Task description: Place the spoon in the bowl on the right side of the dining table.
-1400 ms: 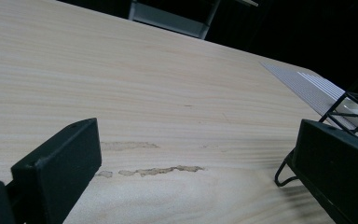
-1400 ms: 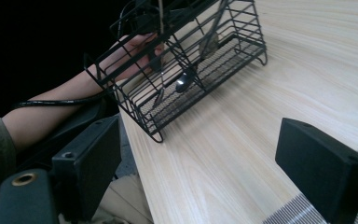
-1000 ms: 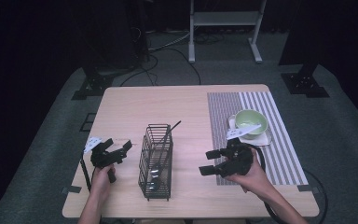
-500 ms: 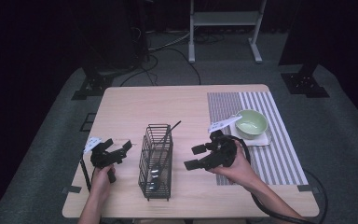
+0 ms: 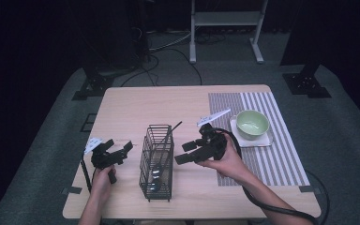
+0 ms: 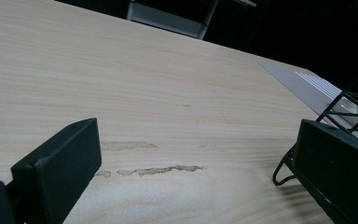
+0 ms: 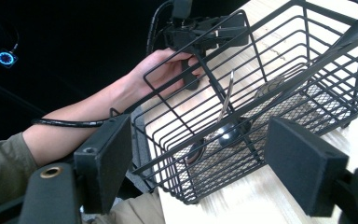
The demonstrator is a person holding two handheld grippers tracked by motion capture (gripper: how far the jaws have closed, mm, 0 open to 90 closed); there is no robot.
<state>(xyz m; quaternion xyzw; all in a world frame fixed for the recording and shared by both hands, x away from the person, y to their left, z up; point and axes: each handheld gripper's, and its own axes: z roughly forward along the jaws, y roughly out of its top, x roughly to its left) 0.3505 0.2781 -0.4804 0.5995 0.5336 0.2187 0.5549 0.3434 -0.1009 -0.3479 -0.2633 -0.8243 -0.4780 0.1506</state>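
Wire basket (image 5: 158, 161) | mid-table, cutlery inside, not yet gripped | right gripper (image 5: 187, 152) beside it, jaws wide, just been closing, nothing between | left gripper (image 5: 122, 151) wide, idle | grasp remains.

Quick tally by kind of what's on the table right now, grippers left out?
Wire basket: 1
Utensils in the basket: at least 3, the exact number is hard to tell through the wires
Green bowl: 1
White square plate under the bowl: 1
Striped mat: 1
Total: at least 7
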